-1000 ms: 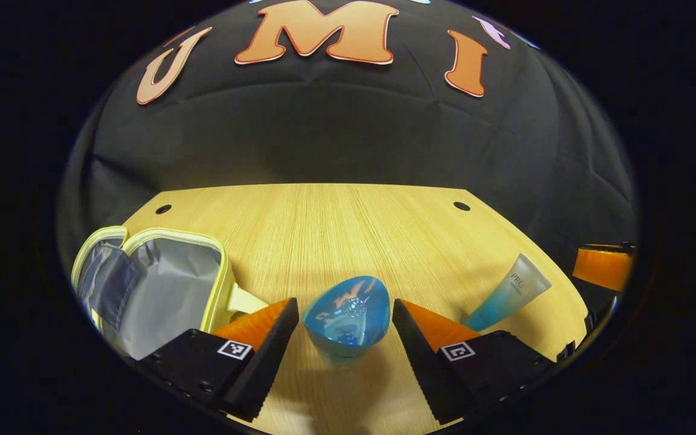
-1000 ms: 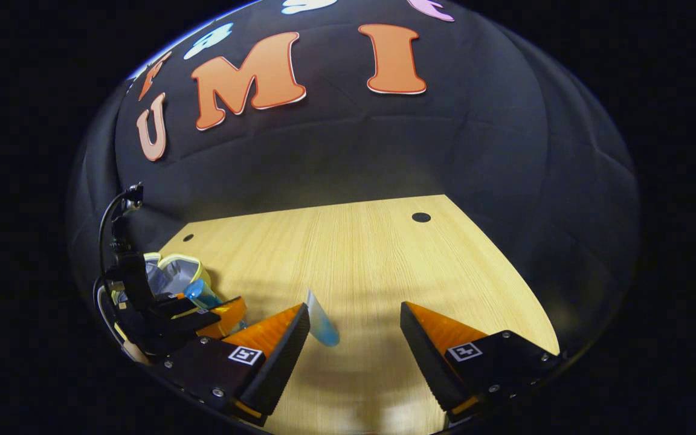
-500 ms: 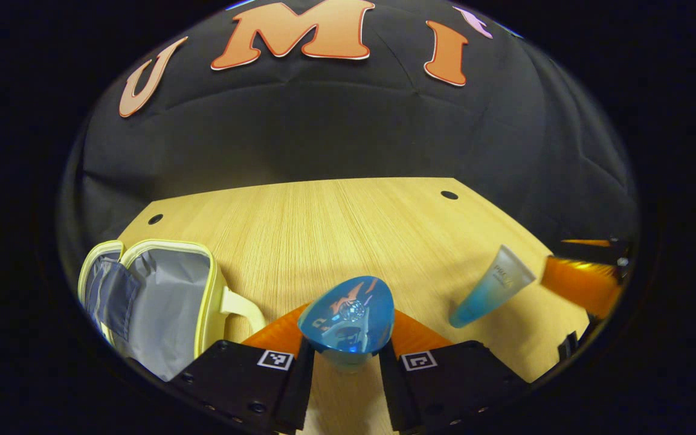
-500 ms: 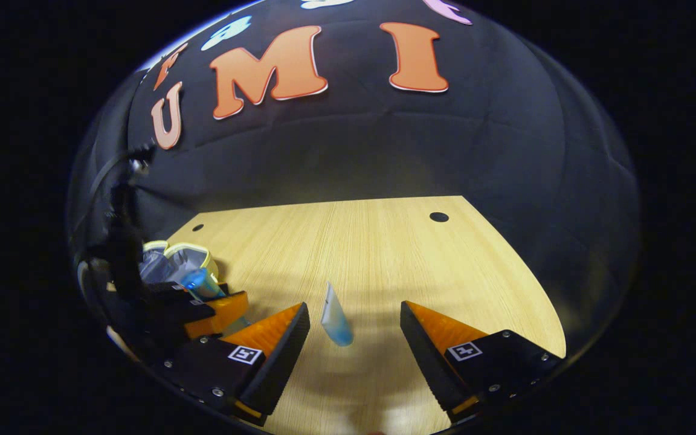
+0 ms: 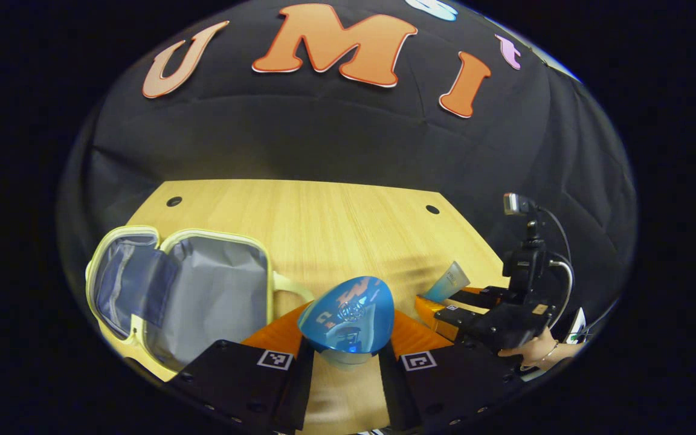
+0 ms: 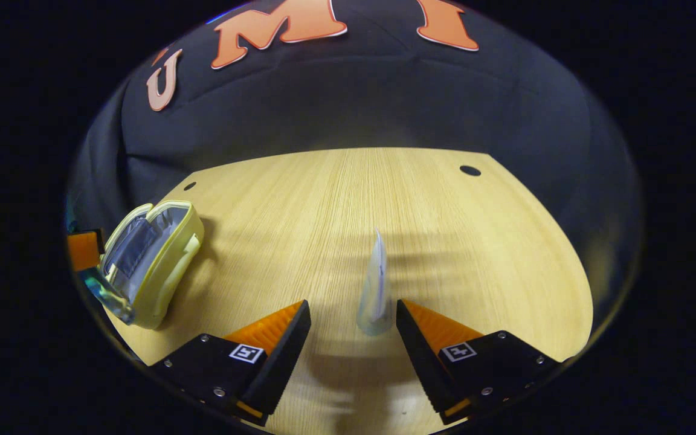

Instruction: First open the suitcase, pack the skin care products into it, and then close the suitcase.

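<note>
Right gripper (image 6: pixel 352 329) has reached the tube (image 6: pixel 375 290), jaws apart; left gripper (image 5: pixel 341 362) clamps blue bottle (image 5: pixel 348 314).

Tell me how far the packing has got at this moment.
Done: the yellow zip case lies open, grey lining bare. In hand: the left gripper clamps a blue bottle; the open right gripper straddles a pale blue-tinted tube. Left: both go in, then closing.

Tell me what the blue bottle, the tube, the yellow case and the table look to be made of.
Blue bottle: likely glossy translucent plastic; its top mirrors the surroundings.
Tube: probably soft frosted plastic, pale with a blue tint, flattened to a crimped end.
Yellow case: seemingly fabric or soft vinyl, with a grey creased lining.
Table: wood-look matte top with straight grain; laminate or veneer, cannot tell.
</note>
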The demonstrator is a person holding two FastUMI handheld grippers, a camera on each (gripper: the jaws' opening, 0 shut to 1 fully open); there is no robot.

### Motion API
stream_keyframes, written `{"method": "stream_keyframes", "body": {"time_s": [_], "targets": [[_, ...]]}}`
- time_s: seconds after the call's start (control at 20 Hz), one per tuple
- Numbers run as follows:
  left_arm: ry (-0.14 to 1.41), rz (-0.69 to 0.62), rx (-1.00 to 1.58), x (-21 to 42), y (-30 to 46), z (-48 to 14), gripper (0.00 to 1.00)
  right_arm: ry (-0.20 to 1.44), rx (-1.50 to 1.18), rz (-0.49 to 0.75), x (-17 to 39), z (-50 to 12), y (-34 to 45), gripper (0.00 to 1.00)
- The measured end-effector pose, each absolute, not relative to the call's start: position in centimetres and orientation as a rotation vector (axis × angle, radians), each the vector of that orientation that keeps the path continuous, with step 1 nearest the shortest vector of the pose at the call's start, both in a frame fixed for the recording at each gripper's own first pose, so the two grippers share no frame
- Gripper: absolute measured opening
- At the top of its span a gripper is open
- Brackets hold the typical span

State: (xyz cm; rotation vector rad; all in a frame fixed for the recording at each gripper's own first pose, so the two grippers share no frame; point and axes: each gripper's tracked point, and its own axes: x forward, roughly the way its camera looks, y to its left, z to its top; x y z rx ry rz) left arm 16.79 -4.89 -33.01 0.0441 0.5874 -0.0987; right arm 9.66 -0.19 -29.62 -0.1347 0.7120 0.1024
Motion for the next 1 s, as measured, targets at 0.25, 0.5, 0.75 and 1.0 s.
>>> {"method": "stream_keyframes", "body": {"time_s": [0.25,0.5,0.75,1.0], "targets": [[0.576,-0.043,0.01,14.9,-0.4,-31.6,0.5,0.742,-0.153,0.058,10.3,-30.5,-1.4,0.86],[0.601,-0.011,0.001,13.6,3.0,-31.8,0.5,0.763,-0.162,0.027,10.7,-31.0,-2.0,0.64],[0.65,-0.039,-0.018,13.1,6.2,-31.4,0.51,0.806,-0.12,0.087,9.1,-28.9,0.7,0.41],[0.775,-0.056,0.072,13.6,11.6,-29.5,0.48,0.787,0.068,0.231,6.0,-23.7,7.9,0.41]]}}
